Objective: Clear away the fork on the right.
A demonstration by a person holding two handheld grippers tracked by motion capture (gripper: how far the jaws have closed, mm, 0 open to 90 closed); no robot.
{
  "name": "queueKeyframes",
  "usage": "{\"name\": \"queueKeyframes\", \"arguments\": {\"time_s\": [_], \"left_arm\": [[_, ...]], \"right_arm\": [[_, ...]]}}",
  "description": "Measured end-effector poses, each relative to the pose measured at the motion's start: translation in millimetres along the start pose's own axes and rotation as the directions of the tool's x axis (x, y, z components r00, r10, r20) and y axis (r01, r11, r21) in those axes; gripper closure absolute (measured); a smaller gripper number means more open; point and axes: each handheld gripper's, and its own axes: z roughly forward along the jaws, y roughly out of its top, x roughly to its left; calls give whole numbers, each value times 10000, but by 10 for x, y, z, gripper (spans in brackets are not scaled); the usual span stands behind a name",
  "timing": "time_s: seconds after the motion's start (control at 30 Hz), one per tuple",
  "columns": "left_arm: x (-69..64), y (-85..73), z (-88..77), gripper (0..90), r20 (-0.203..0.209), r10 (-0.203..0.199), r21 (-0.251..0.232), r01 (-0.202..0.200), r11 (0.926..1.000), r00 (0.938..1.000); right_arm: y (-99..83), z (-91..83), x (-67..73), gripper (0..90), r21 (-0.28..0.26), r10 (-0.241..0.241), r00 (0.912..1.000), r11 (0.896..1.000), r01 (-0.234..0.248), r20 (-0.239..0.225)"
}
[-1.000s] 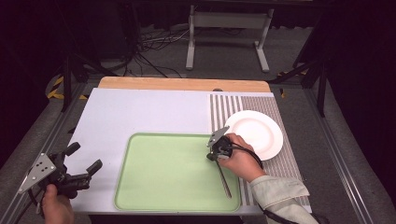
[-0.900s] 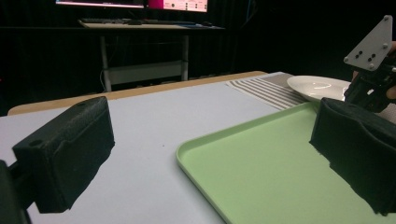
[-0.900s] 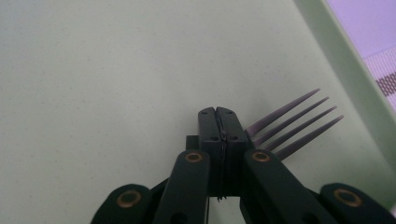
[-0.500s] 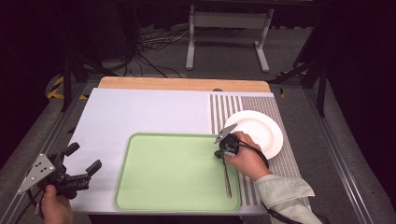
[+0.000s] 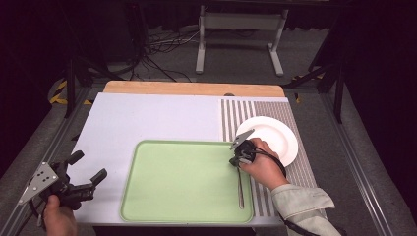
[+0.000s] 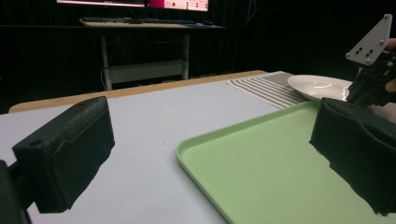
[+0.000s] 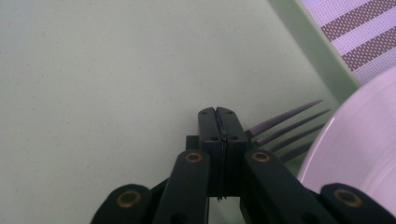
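Here the fork (image 7: 287, 130) lies just beside the closed right gripper (image 7: 218, 113).

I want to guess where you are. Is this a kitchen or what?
Probably a lab or studio, not a kitchen. The table stands among dark curtains, with cables on the floor and lit screens on a desk behind. The tray and plate look like props.

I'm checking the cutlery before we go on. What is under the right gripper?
Under the right gripper, a metal fork lies along the pale green tray's right side, handle toward the person. Its tines poke out beside the shut jaws; the fork's neck is covered.
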Motion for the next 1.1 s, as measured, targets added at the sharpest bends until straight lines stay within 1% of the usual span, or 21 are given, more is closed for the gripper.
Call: {"name": "queueKeyframes", "arguments": {"time_s": [0.13,0.17,0.2,0.23,0.3,0.33,0.4,0.43,0.47,0.5,0.53,0.67,0.7,0.83,0.9,0.93,0.97,1.0,1.07,1.1], "left_arm": [[4,-1,-6,3,-26,-11,-26,11,10000,10000],[4,-2,-7,3,-27,-17,-25,17,10000,10000],[4,-2,-7,3,-27,-17,-25,17,10000,10000],[4,-3,-7,3,-28,-12,-16,12,10000,10000],[2,-3,-5,3,-20,-30,-17,30,10000,10000],[1,-2,-4,3,-14,-39,-21,39,10000,10000],[-1,-1,-3,3,-12,4,14,-4,10000,10000],[-2,-3,0,3,-4,24,32,-24,10000,10000],[-4,-6,3,3,-29,-12,-18,12,10000,10000],[-5,-7,2,3,-28,-25,-20,25,10000,10000],[-4,-5,0,3,-33,3,-1,-3,10000,10000],[-9,-1,-4,3,-44,0,-9,0,10000,10000],[-9,-1,-4,3,-44,0,-9,0,10000,10000],[-7,0,-3,3,-40,5,-14,-5,10000,10000],[-8,0,-3,3,-39,-13,-28,12,10000,10000],[-7,0,-5,3,-53,7,-27,-7,10000,10000],[-7,0,-5,3,-53,7,-27,-7,10000,10000],[-6,0,-6,3,-50,6,-29,-6,10000,10000],[-6,1,-7,3,-47,4,-42,-5,10000,10000],[-6,1,-7,3,-46,3,-42,-3,10000,10000]], "right_arm": [[24,-69,6,900,-419,-30,10000,9991,30,-12],[35,-94,11,885,-549,-20,10000,9985,19,-18],[35,-94,11,885,-549,-20,10000,9985,19,-18],[46,-122,15,860,-653,-39,10000,9979,38,-13],[73,-179,38,727,-1012,171,9998,9947,-180,-93],[84,-202,50,646,-1202,175,9998,9926,-186,-100],[101,-241,74,442,-1551,174,9998,9877,-190,-117],[106,-252,89,340,-1866,323,9993,9818,-353,-193],[110,-270,108,286,-2142,476,9986,9754,-513,-224],[113,-293,121,255,-2340,419,9990,9712,-447,-171],[119,-345,144,225,-2521,248,9997,9674,-263,-92],[126,-465,189,206,-3003,25,10000,9539,-28,-12],[126,-465,189,206,-3003,25,10000,9539,-28,-12],[124,-587,230,160,-3422,-480,9983,9379,569,344],[108,-647,249,150,-3570,-474,9979,9322,602,445],[97,-672,250,150,-3686,-512,9976,9273,644,456],[97,-672,250,150,-3686,-512,9976,9273,644,456],[79,-706,250,149,-3843,-555,9970,9204,719,536],[34,-767,249,143,-4059,-532,9964,9108,753,654],[-6,-813,248,139,-4263,-523,9961,9013,776,708]]}}
